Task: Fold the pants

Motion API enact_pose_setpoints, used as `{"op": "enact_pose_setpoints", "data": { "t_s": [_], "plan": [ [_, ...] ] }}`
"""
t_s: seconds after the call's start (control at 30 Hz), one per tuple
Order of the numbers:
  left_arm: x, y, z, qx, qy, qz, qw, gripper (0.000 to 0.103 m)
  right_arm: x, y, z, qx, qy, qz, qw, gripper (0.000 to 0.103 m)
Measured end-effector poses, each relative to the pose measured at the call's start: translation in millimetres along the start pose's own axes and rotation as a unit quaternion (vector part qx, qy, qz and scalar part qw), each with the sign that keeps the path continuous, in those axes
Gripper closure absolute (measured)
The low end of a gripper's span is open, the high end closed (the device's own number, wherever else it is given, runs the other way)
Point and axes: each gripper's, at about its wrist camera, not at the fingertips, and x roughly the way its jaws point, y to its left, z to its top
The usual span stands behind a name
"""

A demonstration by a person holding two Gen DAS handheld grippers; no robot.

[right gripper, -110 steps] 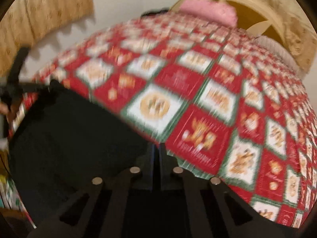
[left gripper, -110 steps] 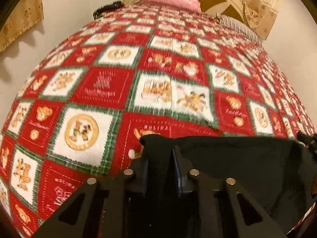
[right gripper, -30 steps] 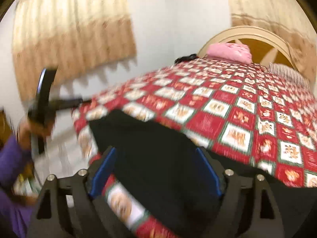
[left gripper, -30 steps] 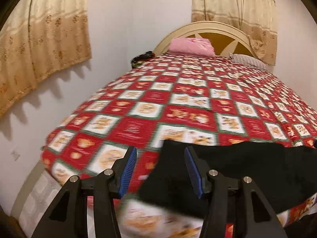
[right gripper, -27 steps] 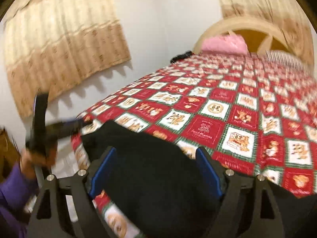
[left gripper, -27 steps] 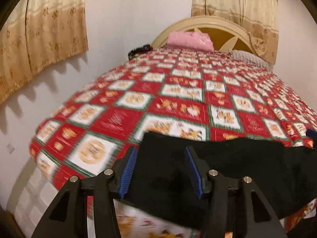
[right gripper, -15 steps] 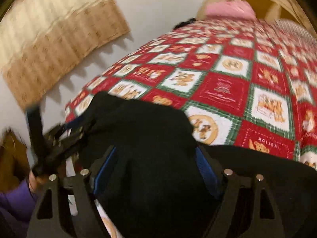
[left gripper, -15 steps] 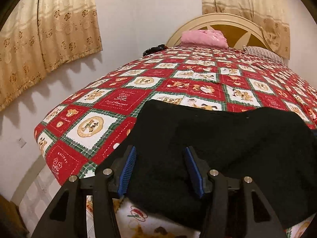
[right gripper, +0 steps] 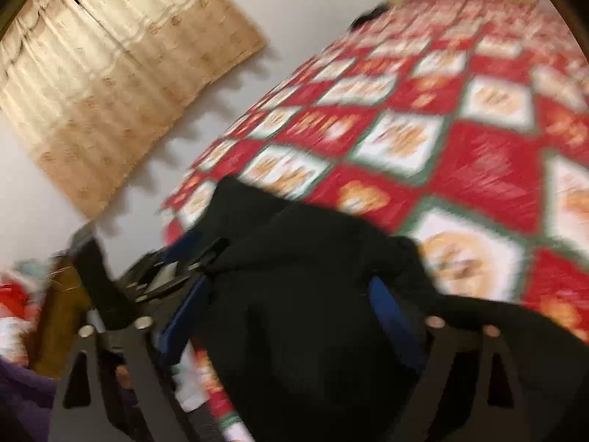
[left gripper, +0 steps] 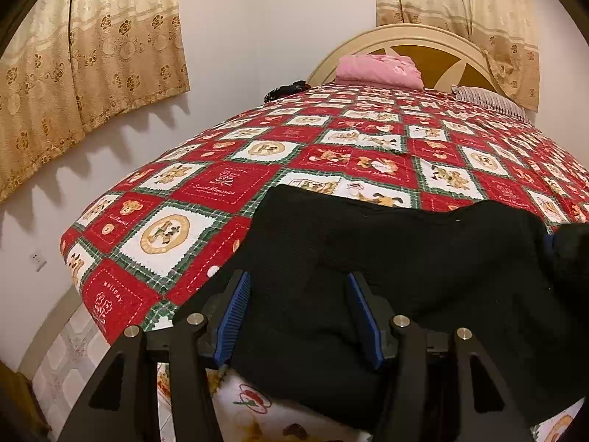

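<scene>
Across the quilt's near edge the black pants lie lengthwise, cloth between both grippers' parted jaws.

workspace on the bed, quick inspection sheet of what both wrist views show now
surface: quilt, red, white and green patchwork, covers the bed
job's things: black pants lie at the near edge of the quilt, bunched, partly overhanging
clutter: pink bundle and a dark item near the headboard
grippers: left gripper and right gripper both open, pants between the fingers; left jaws have just been opening
cables: nothing seen
surroundings: headboard, curtains, white wall; right view blurred
</scene>
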Motion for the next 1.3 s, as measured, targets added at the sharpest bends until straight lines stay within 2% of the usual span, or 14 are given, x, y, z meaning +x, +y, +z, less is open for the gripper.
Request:
{"op": "enact_pose_setpoints", "data": {
  "t_s": [0.03, 0.07, 0.13, 0.23, 0.33, 0.4, 0.6, 0.73, 0.8, 0.87, 0.93, 1.03, 1.2, 1.3],
  "plan": [
    [0.1, 0.2, 0.3, -0.001, 0.000, -0.001, 1.0000, 0.047, -9.8, -1.4, -2.6, 0.005, -0.019, -0.022, 1.000, 0.018],
    [0.3, 0.4, 0.6, -0.002, 0.001, -0.002, 1.0000, 0.046, -13.9, -3.6, -3.7, 0.011, -0.024, -0.019, 0.999, 0.018],
    [0.4, 0.9, 1.0, -0.003, 0.002, -0.004, 1.0000, 0.046, -15.1, -8.6, -5.2, 0.019, -0.012, -0.011, 1.000, 0.018],
    [0.0, 2.0, 0.9, -0.004, 0.002, -0.009, 0.9999, 0.046, -17.3, -7.7, -8.7, -0.007, -0.001, -0.046, 0.999, 0.022],
    [-0.1, 2.0, 0.4, -0.003, 0.002, -0.011, 0.9999, 0.046, -21.1, -12.6, -9.0, -0.013, 0.014, -0.044, 0.999, 0.024],
    [0.0, 2.6, 1.1, -0.004, 0.004, -0.014, 0.9999, 0.046, -26.1, -16.0, -8.0, -0.011, 0.017, -0.045, 0.999, 0.028],
    [0.4, 4.2, 1.5, -0.005, 0.006, -0.015, 0.9999, 0.046, -53.9, -32.4, -10.2, -0.019, 0.007, -0.081, 0.997, 0.025],
    [0.9, 4.7, 2.1, -0.007, 0.009, -0.013, 0.9999, 0.045, -50.0, -46.5, -13.9, -0.002, 0.041, -0.061, 0.997, 0.023],
    [1.0, 4.6, 2.8, -0.007, 0.011, -0.013, 0.9998, 0.045, -47.9, -34.5, -17.7, -0.031, 0.058, -0.041, 0.997, 0.024],
    [1.4, 3.9, 3.9, -0.006, 0.014, -0.012, 0.9998, 0.045, -45.5, -22.7, -22.2, -0.050, 0.088, 0.011, 0.995, 0.024],
    [1.6, 3.4, 4.2, -0.006, 0.015, -0.012, 0.9998, 0.045, -41.6, -5.0, -29.2, -0.085, 0.131, 0.066, 0.985, 0.026],
    [1.5, 3.2, 4.3, -0.007, 0.015, -0.011, 0.9998, 0.045, -49.6, 6.7, -23.7, -0.144, 0.085, -0.030, 0.985, 0.027],
    [2.0, 3.2, 5.2, -0.007, 0.016, -0.011, 0.9998, 0.045, -44.7, -24.9, 6.4, -0.076, 0.038, -0.023, 0.996, 0.026],
    [1.8, 4.4, 5.1, -0.009, 0.017, -0.014, 0.9997, 0.045, -20.8, -34.0, 14.1, -0.071, 0.067, -0.027, 0.995, 0.025]
  ]
}}
